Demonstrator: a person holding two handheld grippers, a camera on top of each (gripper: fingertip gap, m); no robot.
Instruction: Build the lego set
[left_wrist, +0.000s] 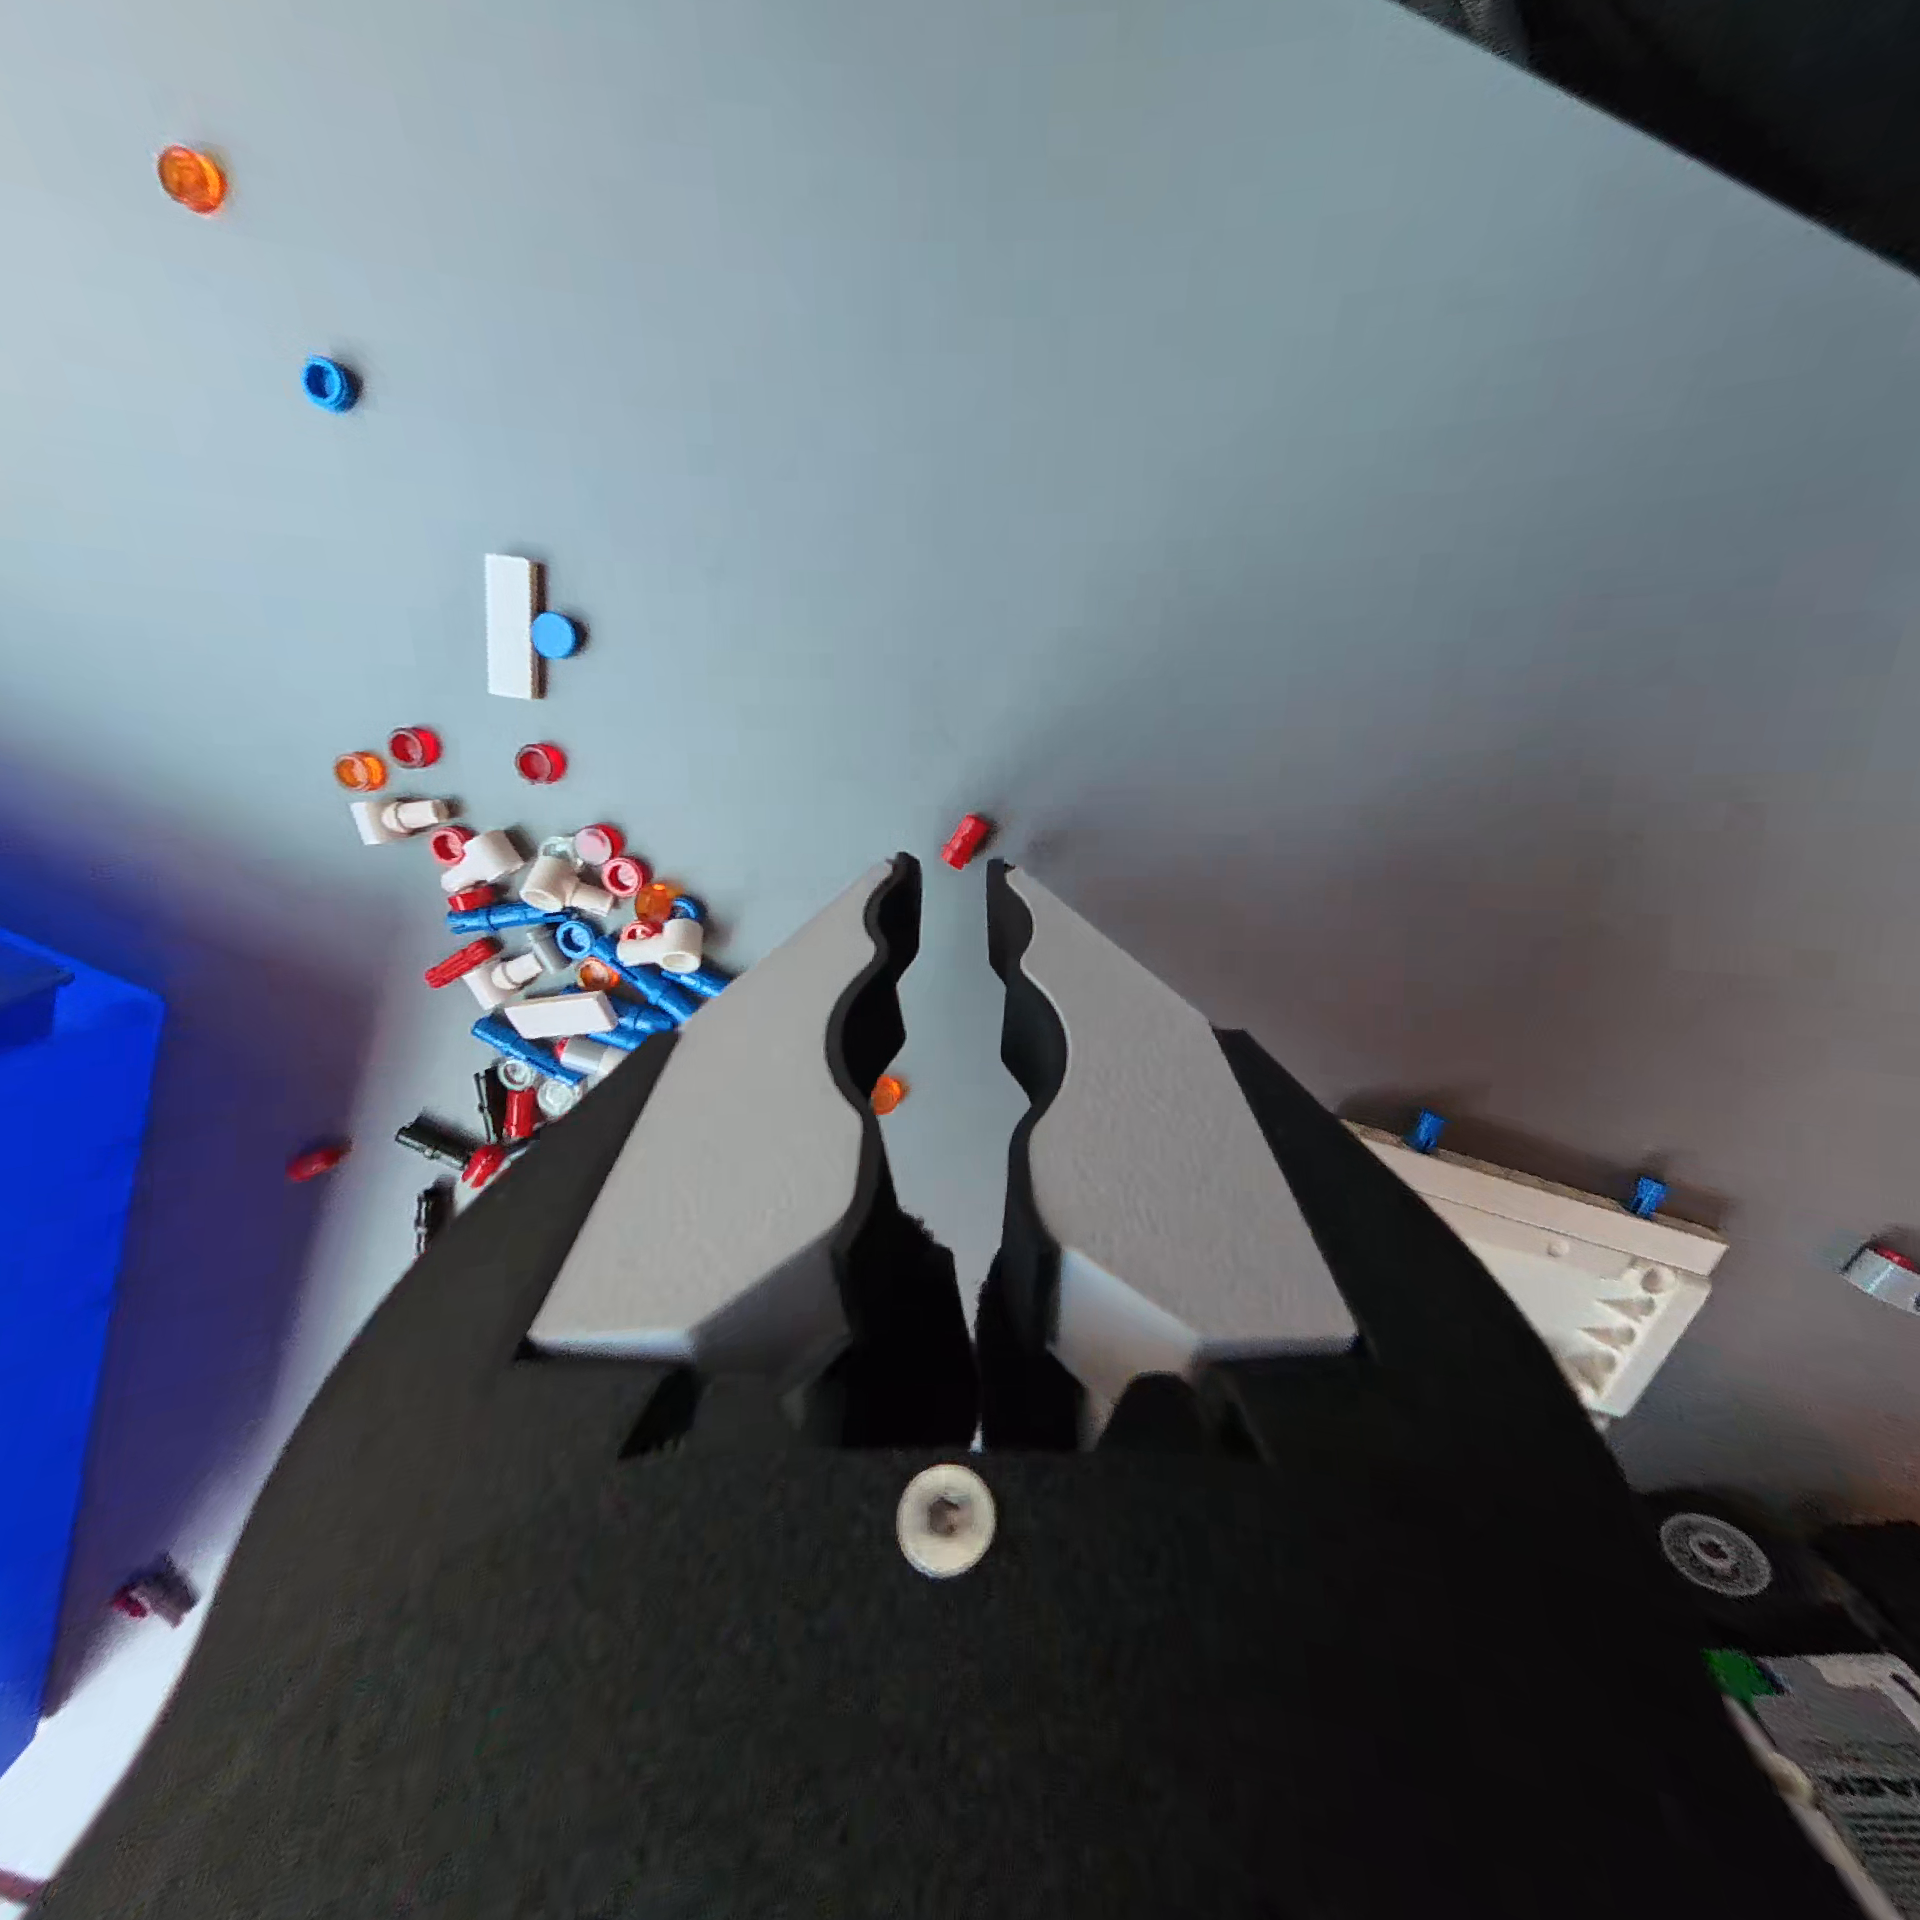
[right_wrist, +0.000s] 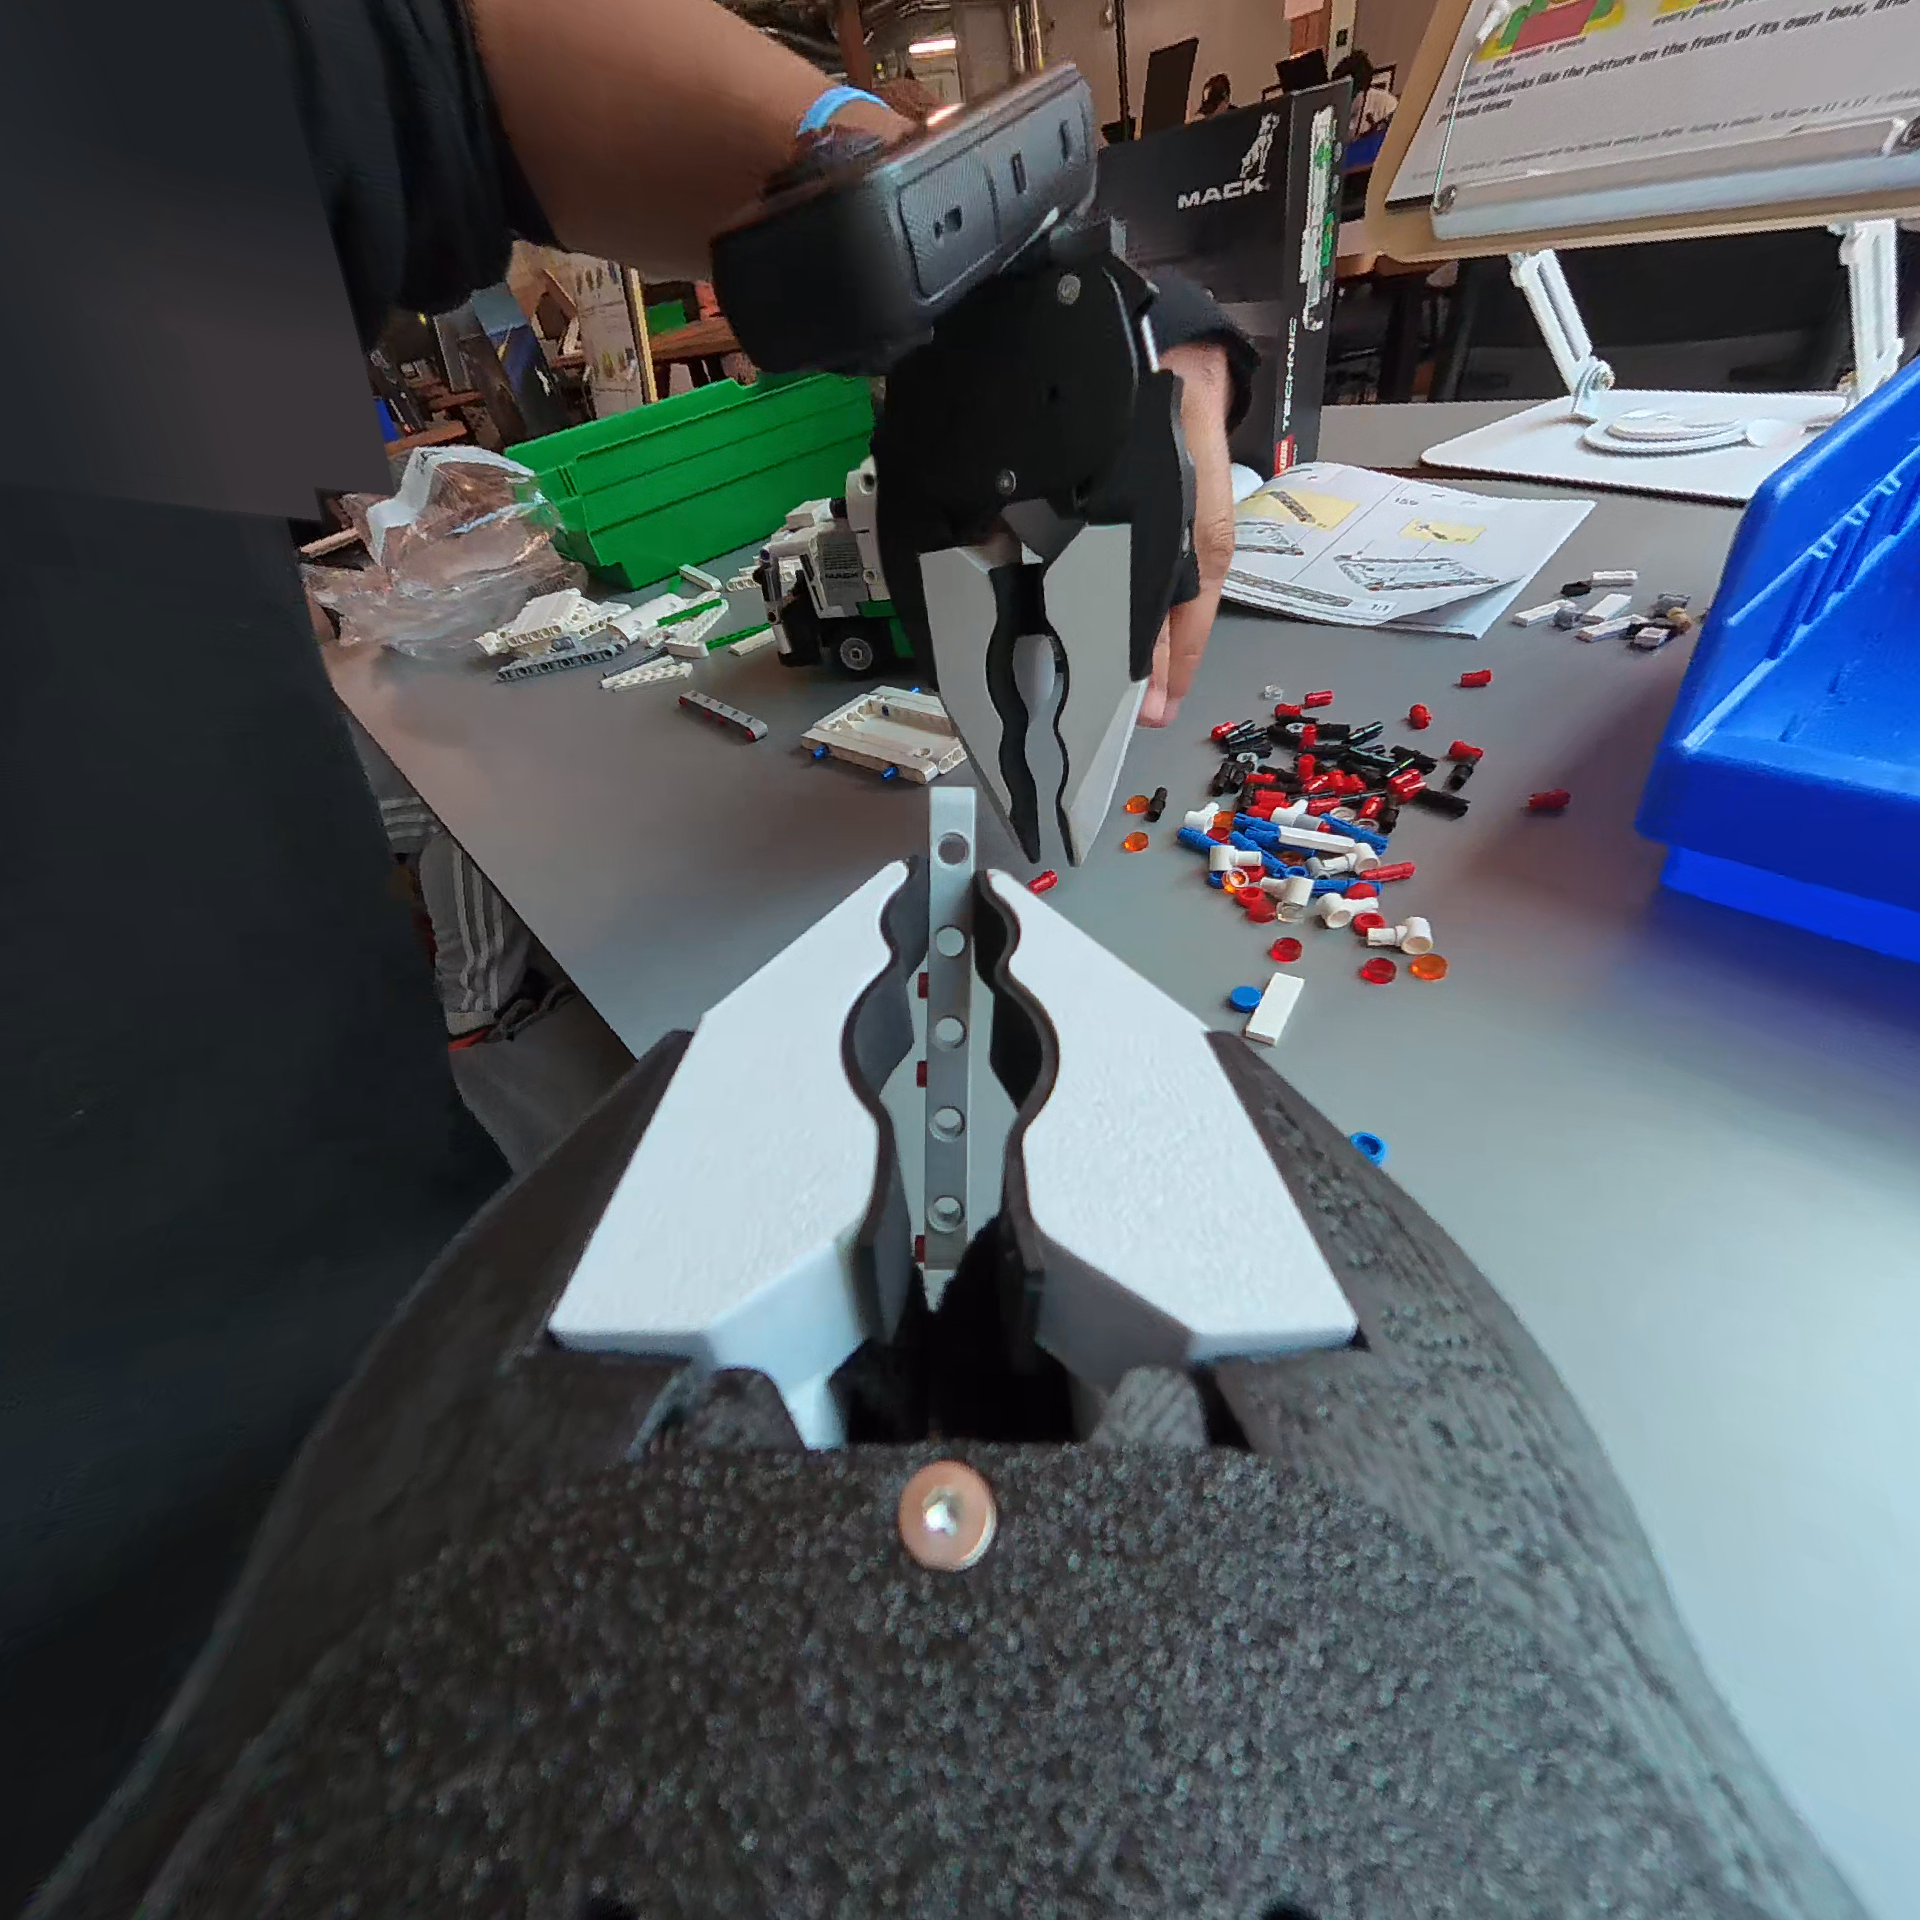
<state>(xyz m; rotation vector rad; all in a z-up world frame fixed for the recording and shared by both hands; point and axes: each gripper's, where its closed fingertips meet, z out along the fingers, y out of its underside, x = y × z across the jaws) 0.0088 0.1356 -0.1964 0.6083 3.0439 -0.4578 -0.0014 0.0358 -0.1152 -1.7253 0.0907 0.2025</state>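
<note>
Left gripper (right_wrist: 1049, 857) slightly spread, empty, tips poised over lone red pin (left_wrist: 965, 840) on grey bench (left_wrist: 1143, 468), likely next pick. Right gripper (right_wrist: 948, 868) pinching grey holed beam (right_wrist: 949, 1029) upright, presumably presenting holes for pins. Printed box and booklet far right; wording omitted.

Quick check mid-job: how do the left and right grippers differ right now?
The right gripper is shut on a grey beam that stands up between its fingers; the left gripper holds nothing, with a narrow gap between its fingers.
The left gripper points down at the table, just short of a small red pin; the right gripper sits off the table edge.
Both have white fingers with wavy black pads.
</note>
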